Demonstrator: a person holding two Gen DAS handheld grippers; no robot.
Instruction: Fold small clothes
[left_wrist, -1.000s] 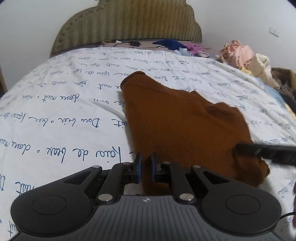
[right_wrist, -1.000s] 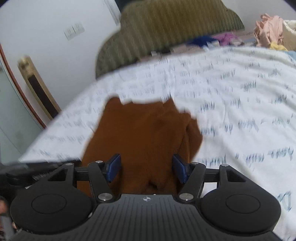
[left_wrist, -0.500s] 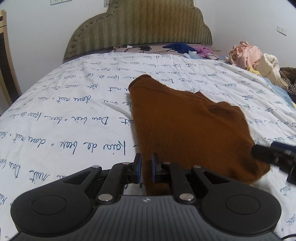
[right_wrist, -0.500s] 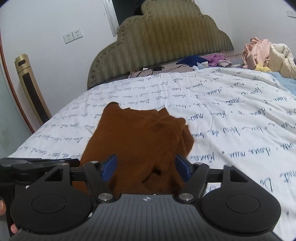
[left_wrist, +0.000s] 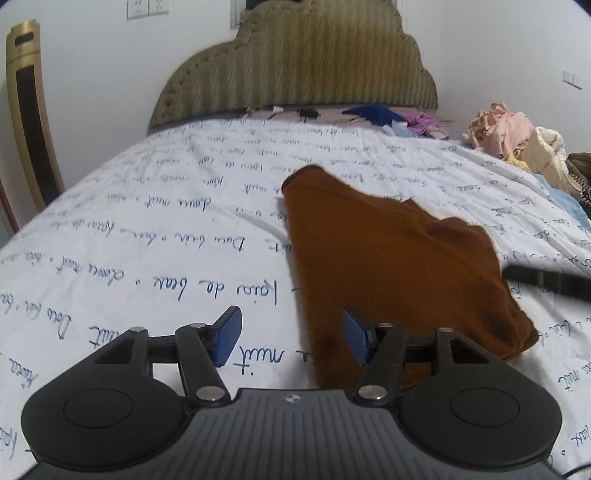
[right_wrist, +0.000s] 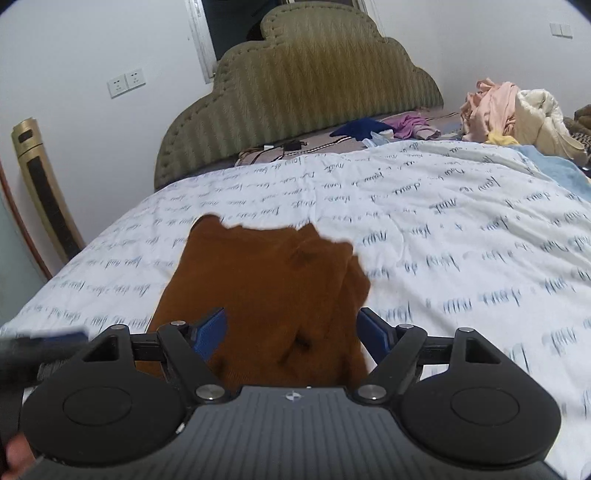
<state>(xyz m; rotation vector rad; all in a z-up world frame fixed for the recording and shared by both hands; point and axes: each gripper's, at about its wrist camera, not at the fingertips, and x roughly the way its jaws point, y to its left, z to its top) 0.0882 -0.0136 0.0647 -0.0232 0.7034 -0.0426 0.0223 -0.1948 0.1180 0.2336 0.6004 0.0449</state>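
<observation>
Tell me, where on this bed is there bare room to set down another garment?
Bare sheet lies left of the brown garment, and more on its right. It is crowded along the headboard with scattered clothes, and by the heap of laundry on the right.

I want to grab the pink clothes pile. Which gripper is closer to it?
Right, probably. Both grippers hang over the brown cloth, far from the pink clothes pile. The right gripper sits on the pile's side; the left gripper, jaws opening, is further away.

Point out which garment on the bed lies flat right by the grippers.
The brown garment, spread on the white quilt in front of both open grippers. The blue, purple and pink clothes lie crumpled far off by the headboard.
</observation>
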